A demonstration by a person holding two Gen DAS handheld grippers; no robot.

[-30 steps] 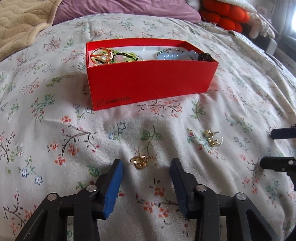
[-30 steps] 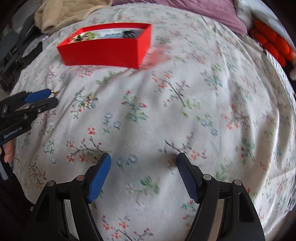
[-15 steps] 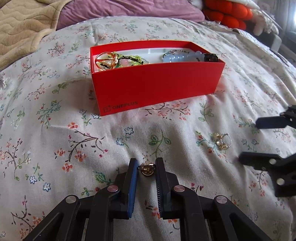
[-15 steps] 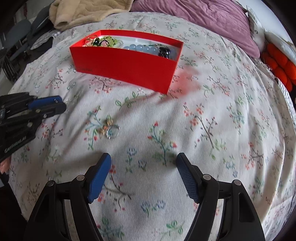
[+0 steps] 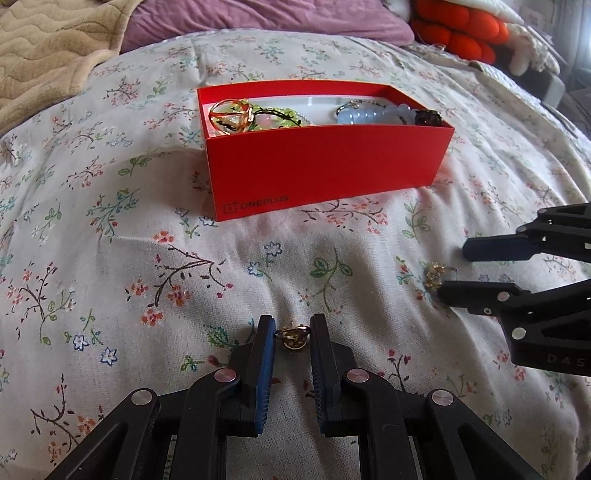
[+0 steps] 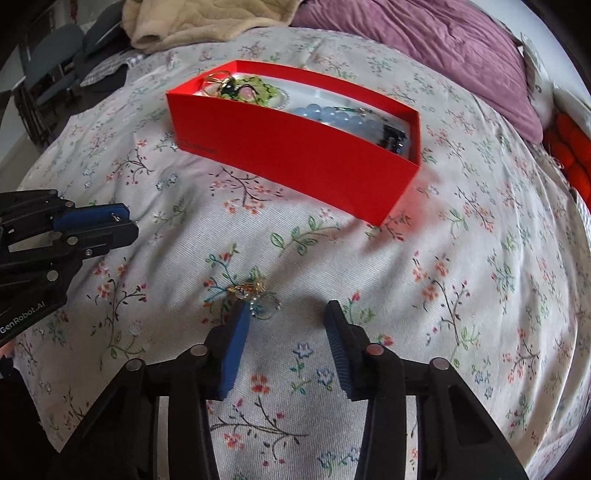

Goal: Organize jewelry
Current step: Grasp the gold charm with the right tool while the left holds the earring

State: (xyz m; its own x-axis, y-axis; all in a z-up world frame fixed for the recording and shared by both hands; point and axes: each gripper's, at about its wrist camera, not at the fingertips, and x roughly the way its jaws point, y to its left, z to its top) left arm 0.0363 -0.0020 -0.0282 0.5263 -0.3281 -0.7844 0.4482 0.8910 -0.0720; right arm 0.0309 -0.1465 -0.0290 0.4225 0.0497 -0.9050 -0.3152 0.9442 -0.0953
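Just in front of the red box [image 5: 325, 158], the left gripper [image 5: 292, 334] has narrowed from wide to pinch the small gold ring [image 5: 291, 335] lying on the floral sheet [image 5: 110, 295]. To its right, the right gripper [image 6: 284, 317] has moved in and its jaws are closing around the earring cluster [image 6: 255, 293], not yet gripped. Judging by this, 2 pieces are nearly ready to go into the box.

— Where are we working?

— We are in a home bedroom, on a bed: a floral bedspread [image 5: 110, 258] covers the whole soft, rumpled surface.

— What else marks it?

— We see a purple pillow [image 5: 258, 16], a beige quilted blanket [image 5: 44, 44], and orange cushions [image 5: 458, 29] along the head, with dark chairs [image 6: 48, 62] beside the bed.
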